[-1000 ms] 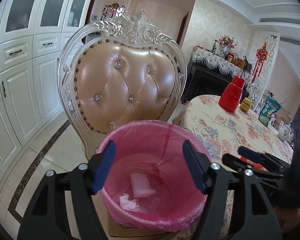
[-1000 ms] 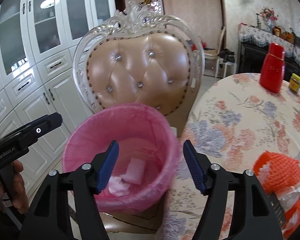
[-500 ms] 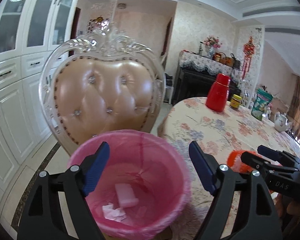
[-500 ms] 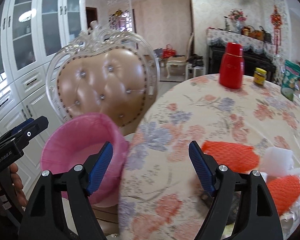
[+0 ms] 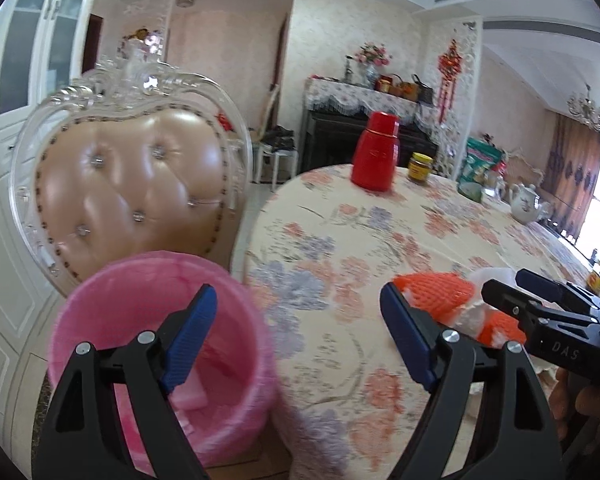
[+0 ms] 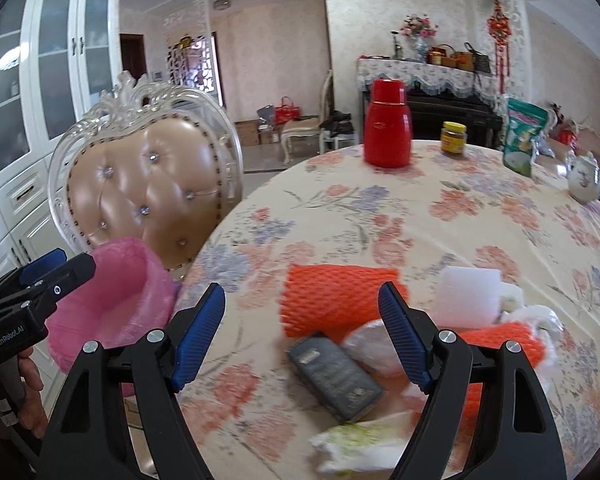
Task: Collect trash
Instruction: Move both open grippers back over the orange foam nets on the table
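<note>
A bin with a pink liner [image 5: 156, 344] stands beside the round flowered table [image 5: 364, 240], with white scraps inside; it also shows in the right wrist view [image 6: 116, 292]. My left gripper [image 5: 300, 344] is open and empty, over the gap between bin and table. My right gripper [image 6: 300, 336] is open and empty above a trash pile: orange foam net [image 6: 336, 292], dark flat packet [image 6: 336, 376], white foam block [image 6: 468, 296], a second orange net [image 6: 504, 344], crumpled white-green paper [image 6: 360, 444]. The orange net [image 5: 436, 292] shows in the left wrist view.
A padded chair [image 5: 132, 184] stands behind the bin. On the table's far side stand a red thermos [image 6: 388, 128], a yellow-lidded jar [image 6: 454, 138], a green bag [image 6: 524, 136] and a teapot [image 6: 584, 178]. White cabinets [image 6: 16, 120] line the left wall.
Both grippers have swung right, from over the bin toward the table. The trash pile has come into the right wrist view under the open right gripper.
</note>
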`<state>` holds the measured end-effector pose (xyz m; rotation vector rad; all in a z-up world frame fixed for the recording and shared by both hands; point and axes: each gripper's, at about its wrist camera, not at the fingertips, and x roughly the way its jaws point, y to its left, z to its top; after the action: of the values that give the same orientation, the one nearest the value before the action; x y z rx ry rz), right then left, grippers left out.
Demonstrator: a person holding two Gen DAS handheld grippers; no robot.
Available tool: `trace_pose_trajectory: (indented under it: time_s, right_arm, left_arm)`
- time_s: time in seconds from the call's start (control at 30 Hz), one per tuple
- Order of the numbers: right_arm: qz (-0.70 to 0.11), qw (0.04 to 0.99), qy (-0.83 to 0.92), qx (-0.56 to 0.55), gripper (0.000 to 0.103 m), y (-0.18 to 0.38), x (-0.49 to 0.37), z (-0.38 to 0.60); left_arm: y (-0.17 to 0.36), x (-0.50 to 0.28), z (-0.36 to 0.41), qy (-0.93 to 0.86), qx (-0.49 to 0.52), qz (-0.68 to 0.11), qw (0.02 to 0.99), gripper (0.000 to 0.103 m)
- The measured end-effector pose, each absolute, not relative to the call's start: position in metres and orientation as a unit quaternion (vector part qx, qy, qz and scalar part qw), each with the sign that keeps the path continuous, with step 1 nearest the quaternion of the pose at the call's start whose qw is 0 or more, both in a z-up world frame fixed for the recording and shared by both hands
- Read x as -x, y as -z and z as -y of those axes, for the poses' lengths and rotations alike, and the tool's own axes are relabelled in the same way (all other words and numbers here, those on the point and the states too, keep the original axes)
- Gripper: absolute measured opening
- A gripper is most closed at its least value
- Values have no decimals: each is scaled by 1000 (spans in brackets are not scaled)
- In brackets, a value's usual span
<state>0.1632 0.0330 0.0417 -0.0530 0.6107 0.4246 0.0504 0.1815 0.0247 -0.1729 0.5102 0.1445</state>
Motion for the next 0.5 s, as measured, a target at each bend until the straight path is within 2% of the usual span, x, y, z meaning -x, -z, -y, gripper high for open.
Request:
trace_pose_trajectory:
  time_s: [0.2, 0.3, 0.5]
  right_arm:
    - [-301, 935, -188, 13, 75, -40, -165, -1]
    - [-300, 937, -181, 9, 76, -39, -163, 15]
    - [-305, 940, -154, -1, 78, -38, -162, 54]
  left_arm:
    - [-24, -68, -156, -43, 84, -273, 957, 80]
    - [-22, -75, -143, -35, 81, -282, 955, 74]
    - [-19, -86, -120, -4, 86, -286, 954, 73]
